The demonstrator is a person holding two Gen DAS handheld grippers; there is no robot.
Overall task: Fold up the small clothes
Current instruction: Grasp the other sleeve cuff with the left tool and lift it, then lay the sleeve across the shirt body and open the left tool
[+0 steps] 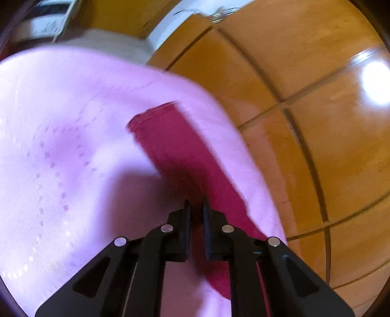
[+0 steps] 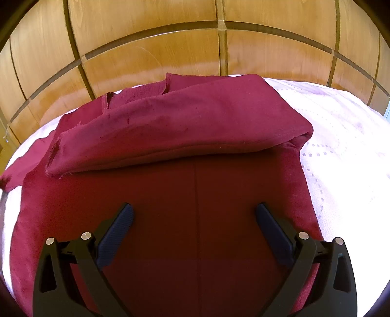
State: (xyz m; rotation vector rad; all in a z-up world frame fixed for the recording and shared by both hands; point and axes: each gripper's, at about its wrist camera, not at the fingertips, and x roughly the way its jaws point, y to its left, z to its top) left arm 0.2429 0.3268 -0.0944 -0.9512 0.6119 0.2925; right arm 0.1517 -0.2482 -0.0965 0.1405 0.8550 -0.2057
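Observation:
A maroon garment (image 2: pixel 182 126) lies on a pale lilac dotted sheet (image 2: pixel 341 136). Its far part is folded back over itself in a thick roll. The near part lies flat with a seam down its middle. My right gripper (image 2: pixel 195 212) hovers over that flat part, wide open, with nothing pinched. In the left wrist view, a long maroon strip of the garment (image 1: pixel 170 146) runs across the sheet (image 1: pixel 61 146) into my left gripper (image 1: pixel 197 206). The left gripper's jaws are shut on the strip's cloth. The view is blurred.
Glossy wooden cabinet panels (image 2: pixel 151 56) stand close behind the bed's far edge, and they also fill the right side of the left wrist view (image 1: pixel 316 134). A beige cloth (image 1: pixel 109 41) lies beyond the sheet. A bunch of keys (image 1: pixel 219 14) hangs on the cabinet.

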